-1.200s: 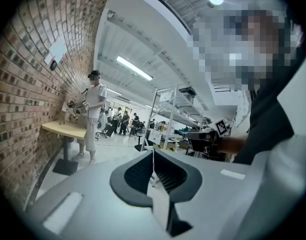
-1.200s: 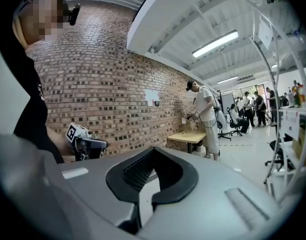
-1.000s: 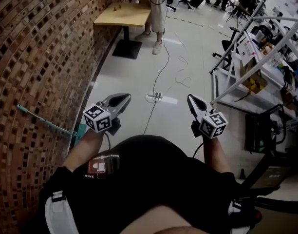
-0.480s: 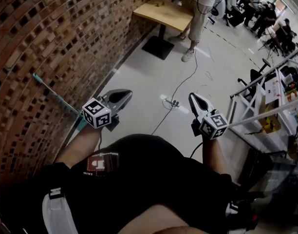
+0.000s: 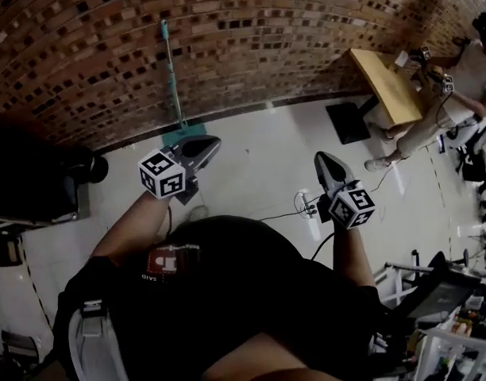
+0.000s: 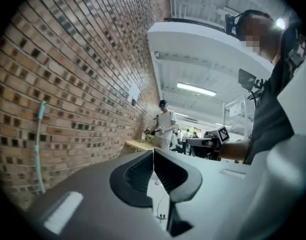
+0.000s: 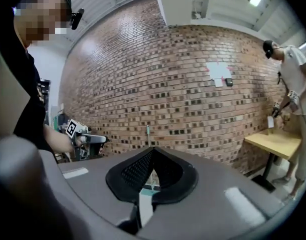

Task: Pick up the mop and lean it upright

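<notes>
The mop stands upright against the brick wall, its teal handle (image 5: 170,70) rising from a teal head (image 5: 179,136) on the floor. My left gripper (image 5: 210,143) is shut and empty, its tip just right of the mop head and apart from it. My right gripper (image 5: 322,159) is also shut and empty, further right over the pale floor. In the left gripper view the handle (image 6: 38,149) runs up the wall at the left, beyond the left gripper (image 6: 153,152). In the right gripper view the handle (image 7: 148,135) shows straight ahead above the right gripper (image 7: 152,150).
A wooden table (image 5: 390,86) stands by the wall at the right, with a person (image 5: 453,94) beside it. A power strip (image 5: 306,205) with cables lies on the floor. A dark bulky object (image 5: 36,181) sits at the left. Metal shelving (image 5: 433,324) is at the lower right.
The head view has swung toward the brick wall, which now spans the top. The mop, earlier at the far left, now stands ahead of the left gripper. Both grippers stay shut.
</notes>
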Available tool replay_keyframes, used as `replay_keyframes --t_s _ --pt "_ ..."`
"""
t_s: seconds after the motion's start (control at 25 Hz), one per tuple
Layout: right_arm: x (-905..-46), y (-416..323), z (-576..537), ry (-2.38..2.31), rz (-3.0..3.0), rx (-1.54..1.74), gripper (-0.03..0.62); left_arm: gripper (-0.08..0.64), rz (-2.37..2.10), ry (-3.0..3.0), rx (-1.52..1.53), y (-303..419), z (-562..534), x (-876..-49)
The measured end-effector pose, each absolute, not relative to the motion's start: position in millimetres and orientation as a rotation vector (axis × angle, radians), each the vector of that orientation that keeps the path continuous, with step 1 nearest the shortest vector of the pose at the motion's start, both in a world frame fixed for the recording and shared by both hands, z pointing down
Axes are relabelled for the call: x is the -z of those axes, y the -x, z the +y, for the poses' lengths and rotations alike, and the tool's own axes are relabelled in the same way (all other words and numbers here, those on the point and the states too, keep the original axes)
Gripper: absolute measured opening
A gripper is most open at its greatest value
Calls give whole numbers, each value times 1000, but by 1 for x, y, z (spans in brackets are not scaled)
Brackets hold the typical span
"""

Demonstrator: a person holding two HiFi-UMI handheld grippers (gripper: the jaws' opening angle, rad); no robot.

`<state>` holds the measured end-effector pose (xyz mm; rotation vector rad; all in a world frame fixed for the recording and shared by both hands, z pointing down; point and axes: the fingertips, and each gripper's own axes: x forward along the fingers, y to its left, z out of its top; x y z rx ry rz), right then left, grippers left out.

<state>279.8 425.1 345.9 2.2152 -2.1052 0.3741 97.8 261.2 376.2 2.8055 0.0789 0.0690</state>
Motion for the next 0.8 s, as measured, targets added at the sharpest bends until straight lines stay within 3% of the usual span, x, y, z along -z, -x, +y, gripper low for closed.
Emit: replay_keyframes --t_s 0.32,0.8 --pt "-360 -211 310 -1865 -2400 -405 14 2 -361 -2778 -32 18 207 -384" --pt "-343 -109 144 -1705 -2561 -344 14 2 -591 -2775 -1 147 85 -379"
